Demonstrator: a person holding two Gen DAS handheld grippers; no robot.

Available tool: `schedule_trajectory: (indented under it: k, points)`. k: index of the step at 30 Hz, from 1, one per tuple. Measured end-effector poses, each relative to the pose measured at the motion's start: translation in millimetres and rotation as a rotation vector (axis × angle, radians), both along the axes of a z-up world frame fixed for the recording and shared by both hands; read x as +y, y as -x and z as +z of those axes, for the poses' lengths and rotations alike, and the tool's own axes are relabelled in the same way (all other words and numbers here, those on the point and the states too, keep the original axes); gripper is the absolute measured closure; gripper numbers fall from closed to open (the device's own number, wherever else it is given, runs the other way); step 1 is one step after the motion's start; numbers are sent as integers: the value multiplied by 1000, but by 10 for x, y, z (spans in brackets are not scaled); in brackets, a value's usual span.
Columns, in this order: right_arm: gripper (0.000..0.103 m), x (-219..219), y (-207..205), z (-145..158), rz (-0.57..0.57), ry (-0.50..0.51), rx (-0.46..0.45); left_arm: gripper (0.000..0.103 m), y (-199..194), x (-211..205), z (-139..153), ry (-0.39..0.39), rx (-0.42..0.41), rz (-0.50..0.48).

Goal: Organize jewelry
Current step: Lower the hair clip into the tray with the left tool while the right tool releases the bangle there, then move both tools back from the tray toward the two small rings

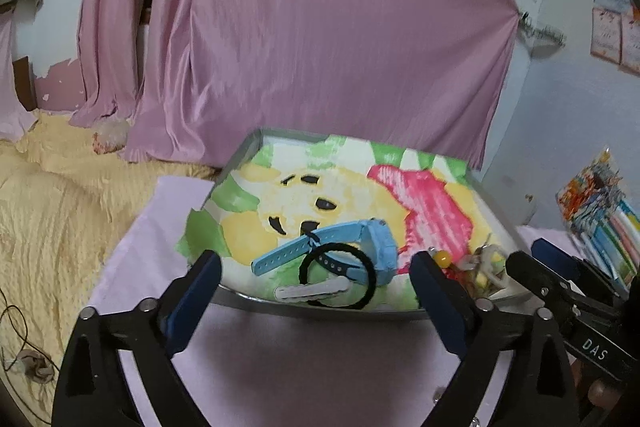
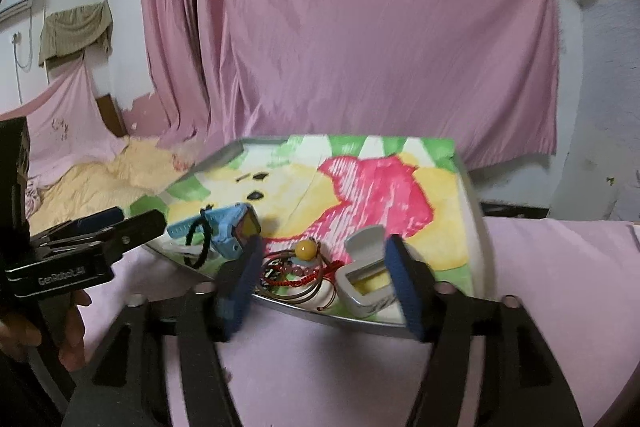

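Observation:
A metal tray (image 1: 240,151) (image 2: 478,227) lined with a bear-print cloth holds the jewelry. A light blue watch (image 1: 352,241) (image 2: 228,227) lies near its front edge with a black hair tie (image 1: 370,273) (image 2: 202,241) and a white hair clip (image 1: 310,291) against it. A tangle of bracelets with a yellow bead (image 2: 306,249) (image 1: 442,258) and red cord (image 2: 296,281) sits beside a small open grey ring box (image 2: 366,279). My left gripper (image 1: 316,273) is open just before the watch. My right gripper (image 2: 324,277) is open around the bracelets and box.
The tray rests on a pale pink sheet (image 1: 280,367). A yellow blanket (image 1: 52,211) lies to the left, pink curtains (image 1: 320,27) hang behind, and a stack of colourful books (image 1: 604,219) stands at the right. A hand (image 2: 68,331) holds the left gripper.

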State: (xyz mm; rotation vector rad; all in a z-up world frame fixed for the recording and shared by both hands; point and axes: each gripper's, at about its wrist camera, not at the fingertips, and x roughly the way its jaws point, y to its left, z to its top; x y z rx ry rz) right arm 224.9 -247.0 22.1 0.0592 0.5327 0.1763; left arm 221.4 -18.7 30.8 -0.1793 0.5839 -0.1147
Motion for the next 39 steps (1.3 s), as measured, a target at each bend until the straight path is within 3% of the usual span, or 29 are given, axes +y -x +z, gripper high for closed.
schedule_trajectory:
  k: [2,7,11,21,39]
  points:
    - [25,-41,124,45,-17,-10,-41,2,110,30,46,14,-38,10]
    - [6,-116,421,129,-26,-29,-119,1,342,63,109,23,-107,20]
    - [4,-125,655,168,-49,-9,-158,1,612,80,106,46,-163,3]
    - [2,-144,1199,248,-89,18,-254,1,1093,14,113,-4,-267,-30]
    - [2,-85,1422,97,-77,55,-196,1,1409,23,-18,-45,-258,-32]
